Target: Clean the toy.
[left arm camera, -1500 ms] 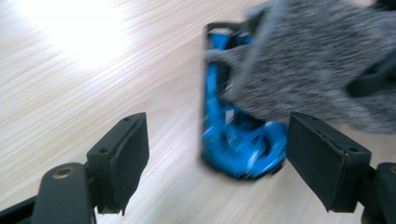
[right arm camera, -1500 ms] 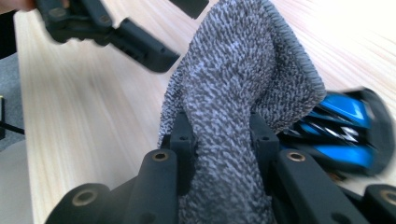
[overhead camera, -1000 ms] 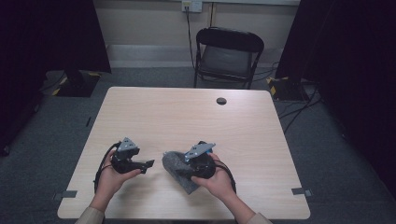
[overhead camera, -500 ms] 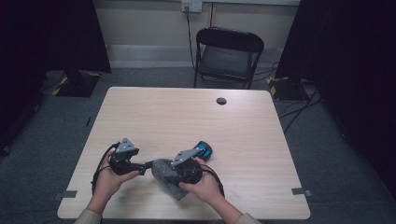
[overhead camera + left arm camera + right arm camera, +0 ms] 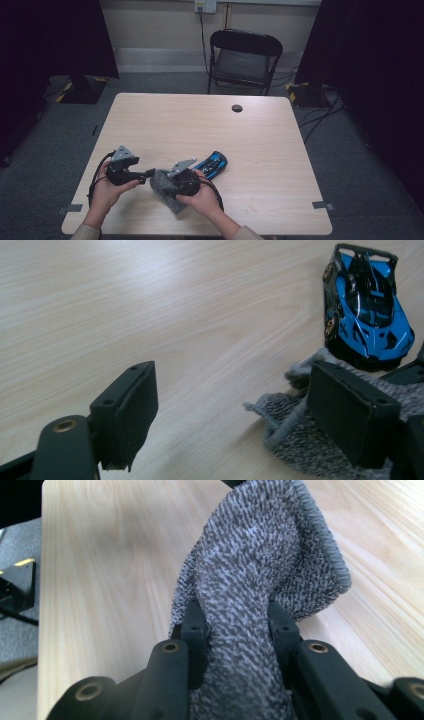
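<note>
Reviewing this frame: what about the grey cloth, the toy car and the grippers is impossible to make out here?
- Grey cloth: its held end, right gripper view, buried between the shut jaws of the right gripper.
- Toy car: its near end, high view, behind the right gripper.
- Left gripper: whether its far pad touches the cloth, left gripper view, unclear.

Recording studio or lab: black curtains (image 5: 60, 35), lone table (image 5: 165, 120), folding chair (image 5: 244, 60).

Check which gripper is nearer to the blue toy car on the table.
Right. The right gripper, shut on the grey cloth, has its body just beside the blue toy car. The left gripper, jaws open, sits farther off, beyond the cloth from the car.
</note>
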Motion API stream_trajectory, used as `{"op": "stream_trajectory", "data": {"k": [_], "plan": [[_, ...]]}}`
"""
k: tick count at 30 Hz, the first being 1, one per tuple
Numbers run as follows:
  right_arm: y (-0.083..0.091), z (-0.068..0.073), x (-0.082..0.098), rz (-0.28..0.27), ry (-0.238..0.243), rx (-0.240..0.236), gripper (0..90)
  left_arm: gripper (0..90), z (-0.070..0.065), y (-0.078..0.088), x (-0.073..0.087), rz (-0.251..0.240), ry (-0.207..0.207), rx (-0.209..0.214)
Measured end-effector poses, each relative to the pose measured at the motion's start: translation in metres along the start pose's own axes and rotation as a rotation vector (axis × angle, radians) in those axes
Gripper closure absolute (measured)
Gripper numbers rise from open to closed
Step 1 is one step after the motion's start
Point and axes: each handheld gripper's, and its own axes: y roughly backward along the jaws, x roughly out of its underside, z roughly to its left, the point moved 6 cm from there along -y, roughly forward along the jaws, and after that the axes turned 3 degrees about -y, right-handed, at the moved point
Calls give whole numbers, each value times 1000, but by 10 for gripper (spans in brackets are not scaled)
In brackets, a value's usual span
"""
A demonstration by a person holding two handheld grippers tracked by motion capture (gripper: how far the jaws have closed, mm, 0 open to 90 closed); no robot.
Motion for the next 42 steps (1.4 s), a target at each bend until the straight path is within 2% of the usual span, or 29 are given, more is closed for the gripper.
{"op": "stream_trajectory", "data": {"k": [6, 8, 11, 13, 16, 24, 28, 31, 32, 33, 36, 39, 42], "plan": [[-14, 1, -3, 8, -22, -2, 638, 202, -2, 2, 0, -2, 3, 7], [-16, 2, -3, 14, -19, 1, 549, 202, -5, 1, 0, 6, -8, 13], [-13, 2, -3, 14, -15, 15, 370, 203, -9, 0, 0, 9, -12, 19], [-7, 0, -3, 7, -2, 41, 313, 202, -12, 0, 0, 14, -17, 20], [7, -4, -2, -1, 3, 50, 272, 200, -16, -1, -1, 16, -13, 31], [50, -25, 8, -32, -9, 102, 260, 198, -32, -2, -4, 19, -24, 49], [62, -29, 15, -36, -15, 110, 285, 198, -36, -2, -6, 20, -31, 57], [64, -27, 23, -19, -2, 91, 370, 198, -37, -4, -6, 25, -32, 57], [64, -25, 25, -11, 1, 72, 430, 198, -37, -5, -6, 28, -28, 58], [63, -22, 28, 0, 5, 49, 447, 198, -37, -6, -6, 28, -31, 59], [53, -15, 37, 24, -11, 10, 473, 198, -37, -6, -6, 35, -36, 63], [43, -13, 41, 22, -14, 2, 489, 198, -37, -7, -6, 31, -35, 66], [34, -11, 39, -6, -29, 13, 491, 198, -36, -7, -7, 28, -37, 64]]}}
